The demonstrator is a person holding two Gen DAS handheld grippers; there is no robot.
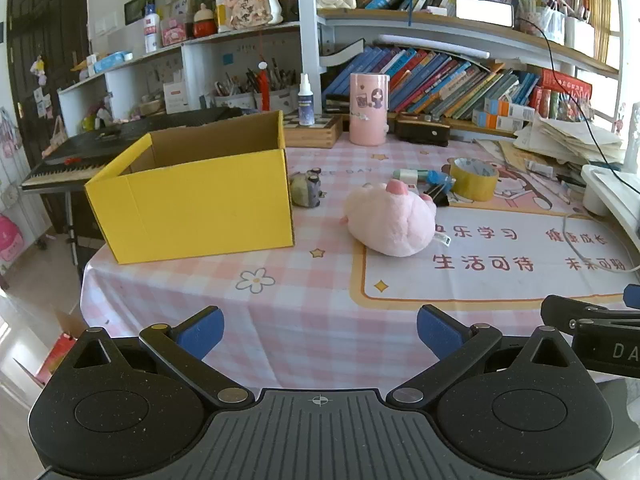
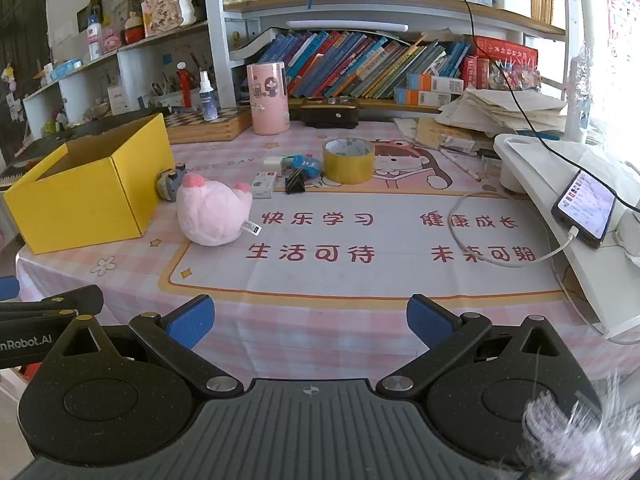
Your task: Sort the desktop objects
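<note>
A yellow cardboard box point(image 1: 192, 204) stands open-topped at the left end of the surface point(image 1: 304, 312), its near left corner close to where the checked cloth drops over the edge; from here only bare brown inner walls show, and I cannot tell whether anything lies at the bottom. Tucked against the box's right wall is a small grey figure point(image 1: 306, 190), and just right of that a pink plush toy point(image 1: 390, 222) lies on its side, a white tag point(image 2: 251, 227) at its lower right. Behind the plush sits a loose cluster: a black binder clip point(image 2: 295, 184), a small white box point(image 2: 264, 184), a blue-and-white item point(image 2: 302, 164) I cannot identify, and a roll of yellow tape point(image 2: 349, 160) standing flat on its rim. A pink cylindrical holder point(image 2: 267, 98) stands upright at the back near the bookshelf point(image 2: 380, 60). To the right a white stand point(image 2: 560, 208) carries a phone point(image 2: 585, 210) with a cable looping onto the mat. The left tool point(image 1: 320, 334) and right tool point(image 2: 310, 326) both hang at the near edge, fingers spread wide with nothing between them, and a broad stretch of printed mat point(image 2: 360, 272) lies open before them.
</note>
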